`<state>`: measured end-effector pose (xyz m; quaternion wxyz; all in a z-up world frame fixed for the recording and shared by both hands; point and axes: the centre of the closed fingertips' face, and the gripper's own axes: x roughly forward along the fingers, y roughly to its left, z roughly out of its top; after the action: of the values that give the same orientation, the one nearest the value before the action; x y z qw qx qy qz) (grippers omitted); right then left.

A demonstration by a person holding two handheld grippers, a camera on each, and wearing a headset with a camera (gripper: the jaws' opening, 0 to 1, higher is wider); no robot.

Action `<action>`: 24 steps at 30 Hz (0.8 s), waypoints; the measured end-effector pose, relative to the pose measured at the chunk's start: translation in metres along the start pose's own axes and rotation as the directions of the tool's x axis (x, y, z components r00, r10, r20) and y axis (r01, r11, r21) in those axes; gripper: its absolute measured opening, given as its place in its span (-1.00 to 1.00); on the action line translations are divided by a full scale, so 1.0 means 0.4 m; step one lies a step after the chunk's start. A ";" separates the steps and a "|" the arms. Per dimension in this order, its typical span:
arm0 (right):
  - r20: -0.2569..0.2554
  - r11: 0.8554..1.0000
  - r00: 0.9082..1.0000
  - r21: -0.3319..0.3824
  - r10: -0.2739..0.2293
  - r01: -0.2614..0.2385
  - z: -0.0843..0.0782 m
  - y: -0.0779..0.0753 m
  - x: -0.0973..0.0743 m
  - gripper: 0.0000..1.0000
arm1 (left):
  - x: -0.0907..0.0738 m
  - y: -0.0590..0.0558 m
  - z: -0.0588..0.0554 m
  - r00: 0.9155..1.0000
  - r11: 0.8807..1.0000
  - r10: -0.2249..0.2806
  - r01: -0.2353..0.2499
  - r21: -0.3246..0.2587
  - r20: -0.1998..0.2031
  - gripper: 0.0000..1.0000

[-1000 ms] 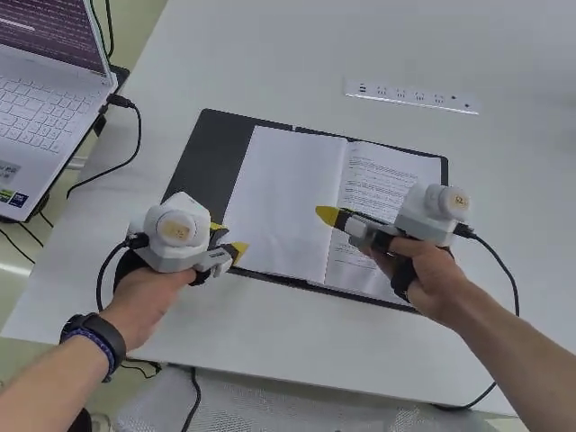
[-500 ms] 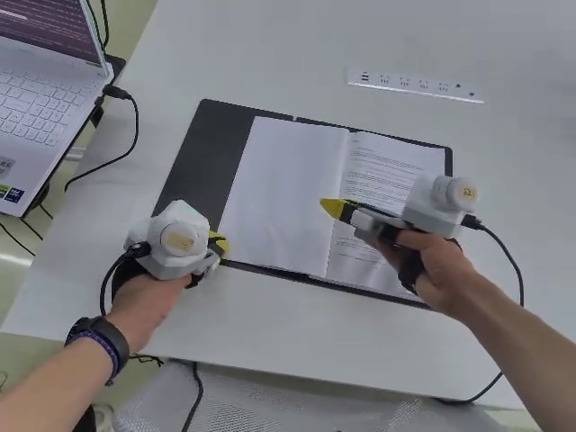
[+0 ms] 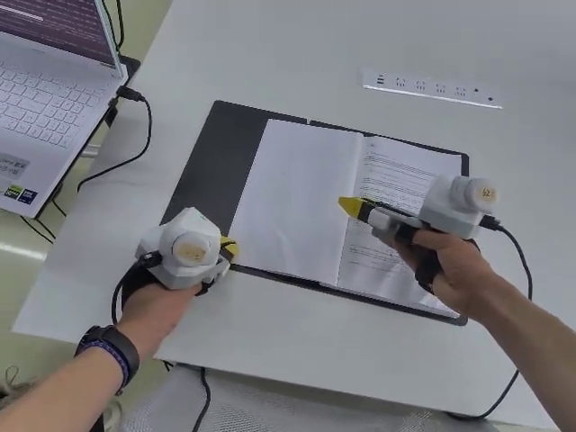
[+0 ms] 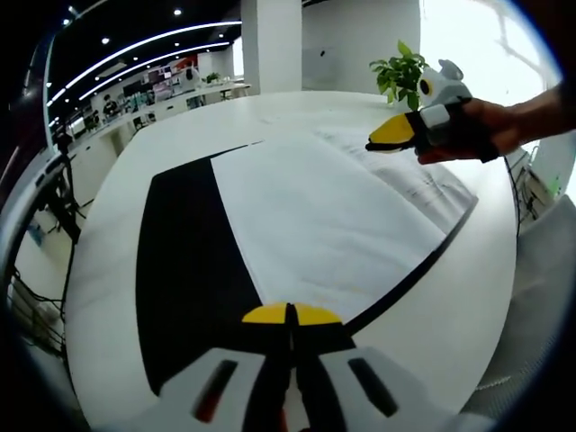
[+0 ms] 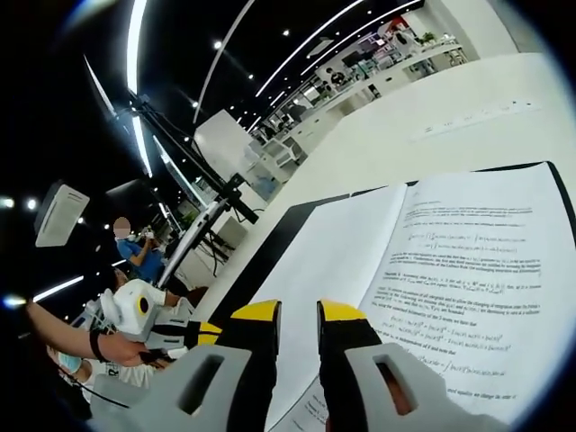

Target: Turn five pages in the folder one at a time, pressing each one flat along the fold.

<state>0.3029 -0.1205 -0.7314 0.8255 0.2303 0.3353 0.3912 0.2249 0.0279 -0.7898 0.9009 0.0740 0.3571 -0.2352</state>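
A white table (image 3: 297,45) carries an open black folder (image 3: 205,162), with a laptop (image 3: 45,99) at its far left and a power strip (image 3: 432,88) beyond it. In the head view the folder shows a blank page (image 3: 292,198) on the left and a printed page (image 3: 405,175) on the right. The left gripper (image 3: 228,247) sits at the folder's near left corner. The right gripper (image 3: 353,207) points over the printed page, its tip close to the fold; whether it touches the paper cannot be told.

In the left gripper view, the left gripper (image 4: 290,313) has its yellow tips pressed together with nothing between them, above the near edge of the folder (image 4: 180,270). The right gripper (image 4: 391,135) hangs over the far pages, a plant (image 4: 396,67) behind it.

In the right gripper view, the right gripper (image 5: 299,315) has its jaws slightly parted and empty, over the fold beside the printed page (image 5: 468,270). The left gripper (image 5: 205,331) sits low at the left.
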 end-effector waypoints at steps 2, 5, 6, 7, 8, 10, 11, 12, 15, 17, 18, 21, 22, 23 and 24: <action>0.004 1.000 1.000 0.005 -0.011 0.011 0.004 -0.008 0.004 -0.75 | 0.002 0.000 -0.001 1.000 1.000 0.002 -0.002 -0.009 -0.001 -1.00; 0.015 1.000 1.000 0.009 -0.012 0.012 0.011 -0.015 0.012 -0.79 | 0.002 -0.001 -0.002 1.000 1.000 0.013 -0.013 -0.011 0.001 -1.00; 0.013 1.000 1.000 0.012 -0.016 0.016 0.011 -0.019 0.016 -0.79 | 0.001 -0.002 -0.002 1.000 1.000 0.016 -0.016 -0.008 0.002 -1.00; 0.012 1.000 1.000 0.011 -0.022 0.022 0.013 -0.027 0.020 -0.80 | 0.002 -0.001 -0.001 1.000 1.000 0.019 -0.019 -0.008 0.003 -1.00; 0.015 1.000 0.999 0.010 -0.028 0.028 0.016 -0.033 0.022 -0.81 | 0.002 0.000 -0.002 1.000 1.000 0.022 -0.022 -0.014 0.004 -1.00; 0.038 0.999 0.998 0.024 -0.042 0.041 0.030 -0.049 0.028 -0.87 | 0.003 0.001 -0.002 1.000 1.000 0.024 -0.024 -0.017 0.003 -1.00; 0.047 0.999 0.998 0.030 -0.045 0.044 0.036 -0.056 0.031 -0.89 | 0.003 0.001 -0.002 1.000 1.000 0.024 -0.024 -0.017 0.003 -1.00; 0.051 0.998 0.997 0.035 -0.049 0.047 0.039 -0.062 0.034 -0.92 | 0.003 0.001 -0.002 1.000 1.000 0.023 -0.023 -0.016 0.003 -1.00; 0.055 0.998 0.997 0.028 -0.057 0.056 0.039 -0.074 0.044 -1.00 | 0.005 0.001 -0.002 1.000 1.000 0.018 -0.018 -0.014 0.001 -1.00; 0.040 0.998 0.997 0.027 -0.061 0.060 0.031 -0.085 0.052 -1.00 | 0.005 0.001 -0.002 1.000 1.000 0.014 -0.014 -0.012 -0.002 -1.00; 0.020 0.997 0.997 0.016 -0.074 0.073 0.020 -0.095 0.055 -1.00 | 0.005 0.001 -0.002 1.000 1.000 0.014 -0.014 -0.012 -0.002 -1.00; 0.015 0.997 0.997 0.011 -0.073 0.073 0.014 -0.100 0.055 -1.00 | 0.005 0.000 -0.003 1.000 1.000 0.019 -0.019 -0.015 -0.002 -1.00; 0.017 0.997 0.997 0.014 -0.070 0.070 0.015 -0.100 0.055 -1.00 | 0.006 0.000 -0.003 1.000 1.000 0.020 -0.020 -0.016 -0.002 -1.00; 0.017 0.998 0.998 0.011 -0.066 0.066 0.015 -0.100 0.055 -1.00 | 0.006 0.000 -0.002 1.000 1.000 0.021 -0.021 -0.019 -0.001 -1.00; 0.017 0.998 0.998 0.008 -0.064 0.063 0.015 -0.100 0.056 -1.00 | 0.006 0.001 -0.003 1.000 1.000 0.021 -0.021 -0.020 0.000 -1.00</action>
<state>0.3374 -0.1270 -0.7614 0.8396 0.2258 0.3367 0.3615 0.2258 0.0275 -0.7921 0.9041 0.0686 0.3588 -0.2219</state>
